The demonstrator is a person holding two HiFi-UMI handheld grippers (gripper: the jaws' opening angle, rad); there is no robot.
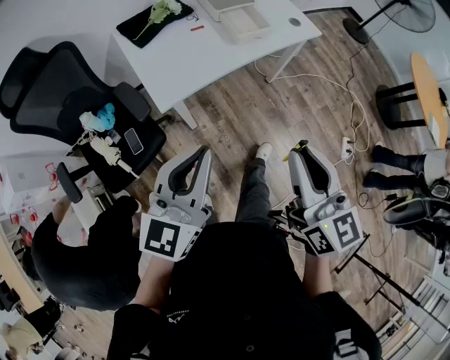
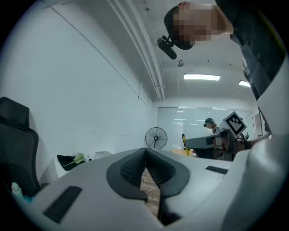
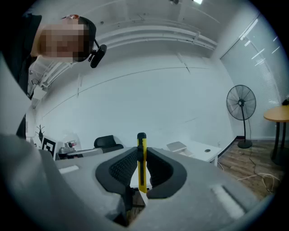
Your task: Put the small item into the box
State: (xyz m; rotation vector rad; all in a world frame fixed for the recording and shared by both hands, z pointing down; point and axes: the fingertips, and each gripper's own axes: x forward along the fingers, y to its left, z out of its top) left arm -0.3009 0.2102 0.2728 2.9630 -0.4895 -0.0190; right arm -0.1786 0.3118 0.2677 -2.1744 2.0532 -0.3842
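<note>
I stand over a wooden floor with both grippers held close to my body. My right gripper [image 1: 299, 149] is shut on a yellow utility knife [image 1: 301, 145]; in the right gripper view the knife [image 3: 142, 162] stands upright between the black pads [image 3: 123, 169]. My left gripper [image 1: 203, 151] is shut with nothing in it, its tips meeting in the left gripper view [image 2: 145, 151]. An open pale box [image 1: 242, 22] lies on the white table [image 1: 204, 60] ahead of me, well beyond both grippers. The same box [image 3: 177, 146] shows small past the right jaws.
A black office chair [image 1: 67, 98] with a phone and small toys stands left of the table. A black cloth with a flower [image 1: 156, 15] lies on the table. Cables and a power strip [image 1: 346, 148] cross the floor at right. A person [image 1: 84, 260] crouches at my left.
</note>
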